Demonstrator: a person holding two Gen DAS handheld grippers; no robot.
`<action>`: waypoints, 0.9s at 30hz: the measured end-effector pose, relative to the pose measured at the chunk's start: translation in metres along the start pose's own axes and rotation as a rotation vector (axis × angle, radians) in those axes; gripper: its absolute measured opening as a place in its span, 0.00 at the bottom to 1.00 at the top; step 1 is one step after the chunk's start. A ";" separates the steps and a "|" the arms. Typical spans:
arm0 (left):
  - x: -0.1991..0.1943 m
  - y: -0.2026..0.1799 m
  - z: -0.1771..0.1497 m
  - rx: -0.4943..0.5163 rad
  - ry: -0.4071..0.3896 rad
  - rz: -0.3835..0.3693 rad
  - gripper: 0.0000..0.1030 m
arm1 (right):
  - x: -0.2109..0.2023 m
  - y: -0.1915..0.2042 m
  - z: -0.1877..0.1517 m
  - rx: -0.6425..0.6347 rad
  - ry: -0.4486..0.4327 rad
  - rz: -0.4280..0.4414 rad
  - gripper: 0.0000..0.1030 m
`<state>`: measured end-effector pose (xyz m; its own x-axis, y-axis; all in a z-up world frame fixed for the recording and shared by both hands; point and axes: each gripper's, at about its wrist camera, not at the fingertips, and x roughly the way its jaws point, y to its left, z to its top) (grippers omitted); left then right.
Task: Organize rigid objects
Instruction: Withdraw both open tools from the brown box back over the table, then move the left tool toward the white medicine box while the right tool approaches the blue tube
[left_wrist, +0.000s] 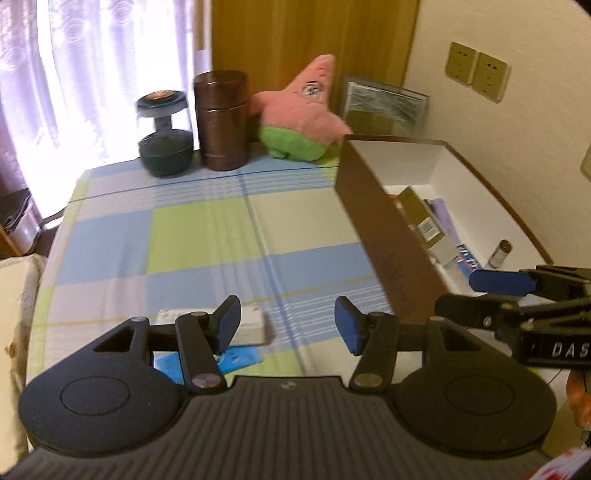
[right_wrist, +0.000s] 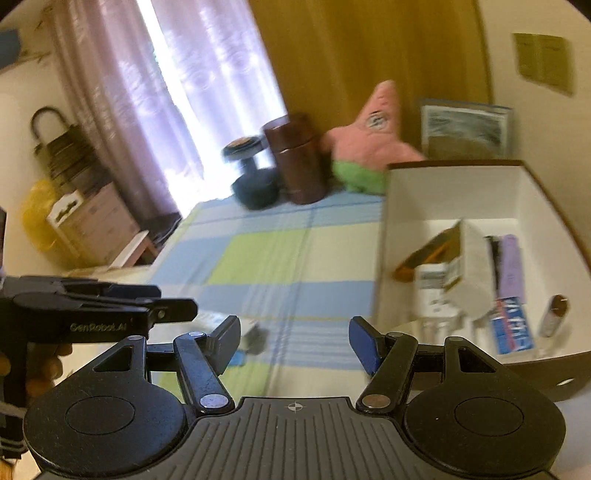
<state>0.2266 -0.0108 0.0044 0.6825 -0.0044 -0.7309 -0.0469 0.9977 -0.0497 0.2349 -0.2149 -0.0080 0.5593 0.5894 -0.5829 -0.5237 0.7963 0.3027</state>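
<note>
An open brown cardboard box (left_wrist: 384, 236) with a white inside (right_wrist: 443, 192) stands on the right of the table. It holds several small cartons, a blue carton (right_wrist: 511, 325) and a small bottle (right_wrist: 554, 314). My left gripper (left_wrist: 288, 326) is open over the checked cloth with nothing between its pads. Just behind its left finger lie a small white box (left_wrist: 249, 326) and a blue card (left_wrist: 240, 360). My right gripper (right_wrist: 295, 343) is open and holds nothing, just left of the box's near corner. Each gripper shows at the edge of the other's view.
At the back of the checked cloth (left_wrist: 207, 236) stand a dark-lidded glass jar (left_wrist: 164, 136), a brown canister (left_wrist: 223, 122) and a pink and green plush star (left_wrist: 306, 107). A framed picture (left_wrist: 384, 107) leans on the wall. The table's edge runs along the left, with cartons and bags beyond.
</note>
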 end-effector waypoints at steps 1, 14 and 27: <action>-0.002 0.004 -0.004 -0.009 0.002 0.008 0.51 | 0.003 0.004 -0.003 -0.007 0.007 0.011 0.60; -0.003 0.053 -0.050 -0.095 0.064 0.117 0.51 | 0.060 0.040 -0.031 -0.064 0.121 0.080 0.60; 0.028 0.082 -0.068 -0.054 0.108 0.119 0.51 | 0.101 0.046 -0.043 -0.095 0.195 0.065 0.60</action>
<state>0.1923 0.0659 -0.0667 0.5876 0.1035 -0.8025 -0.1642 0.9864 0.0070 0.2400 -0.1239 -0.0851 0.3929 0.5941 -0.7019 -0.6176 0.7360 0.2772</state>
